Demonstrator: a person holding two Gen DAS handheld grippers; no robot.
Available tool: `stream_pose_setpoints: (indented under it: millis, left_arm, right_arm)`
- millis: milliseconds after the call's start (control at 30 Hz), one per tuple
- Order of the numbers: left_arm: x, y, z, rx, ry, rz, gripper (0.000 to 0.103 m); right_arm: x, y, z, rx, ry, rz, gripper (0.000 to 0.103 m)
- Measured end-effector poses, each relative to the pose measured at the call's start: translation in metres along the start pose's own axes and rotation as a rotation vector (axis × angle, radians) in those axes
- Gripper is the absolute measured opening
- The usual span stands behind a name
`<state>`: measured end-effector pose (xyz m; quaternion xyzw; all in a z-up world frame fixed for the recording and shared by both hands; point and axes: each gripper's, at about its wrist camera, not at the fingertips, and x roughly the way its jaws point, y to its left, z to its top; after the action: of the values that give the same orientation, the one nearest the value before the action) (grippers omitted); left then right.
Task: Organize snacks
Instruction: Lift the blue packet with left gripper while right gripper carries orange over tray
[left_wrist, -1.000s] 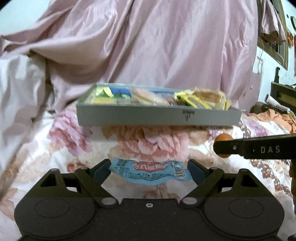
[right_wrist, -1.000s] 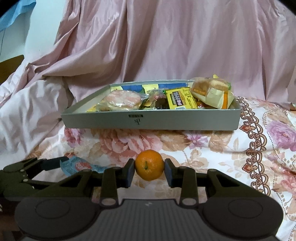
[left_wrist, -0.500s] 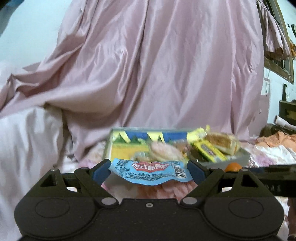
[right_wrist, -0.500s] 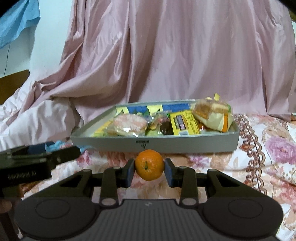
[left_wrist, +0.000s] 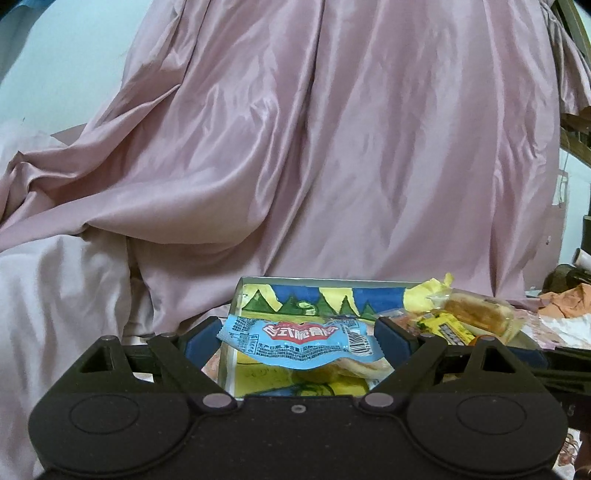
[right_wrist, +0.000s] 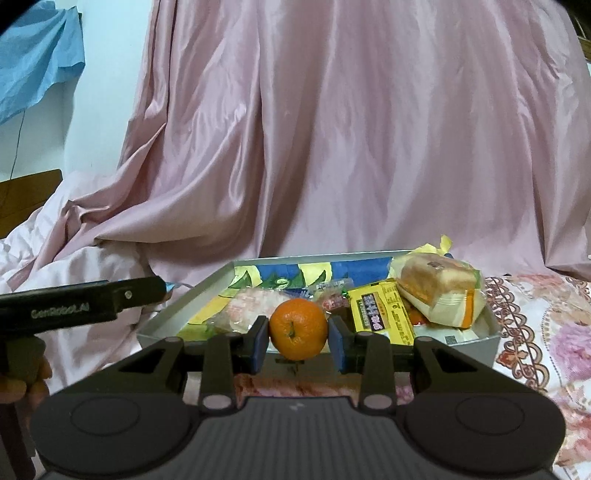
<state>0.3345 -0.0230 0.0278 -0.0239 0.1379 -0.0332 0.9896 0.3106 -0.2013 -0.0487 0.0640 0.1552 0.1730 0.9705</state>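
Carrying snacks: both grippers held items over the bed, each near the tray of snacks.
Left wrist view: the left gripper (left_wrist: 297, 341) had its fingers clamped on the ends of a blue snack packet (left_wrist: 301, 341), its long axis running crosswise from finger to finger.
Tray from the left: the tray (left_wrist: 236, 295) lay directly ahead and below; the packet hung over its near left part, where the painted floor showed bare.
Right wrist view: the right gripper (right_wrist: 298, 341) had its fingers closed on a mandarin (right_wrist: 298, 329), held at the tray's near wall.
Contents: a wrapped bun (right_wrist: 437, 291) and a yellow packet (right_wrist: 380, 312) crowded the right side.
Nearer to open space: the left gripper, by judgement.
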Motion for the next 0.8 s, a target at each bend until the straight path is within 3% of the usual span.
stream_pose_setpoints:
  millis: [800]
  left_arm:
    - [0.041,0.000,-0.006,0.004,0.046,0.018,0.090]
  right_arm:
    - [0.039,-0.004,-0.009,-0.008,0.003,-0.003,0.039]
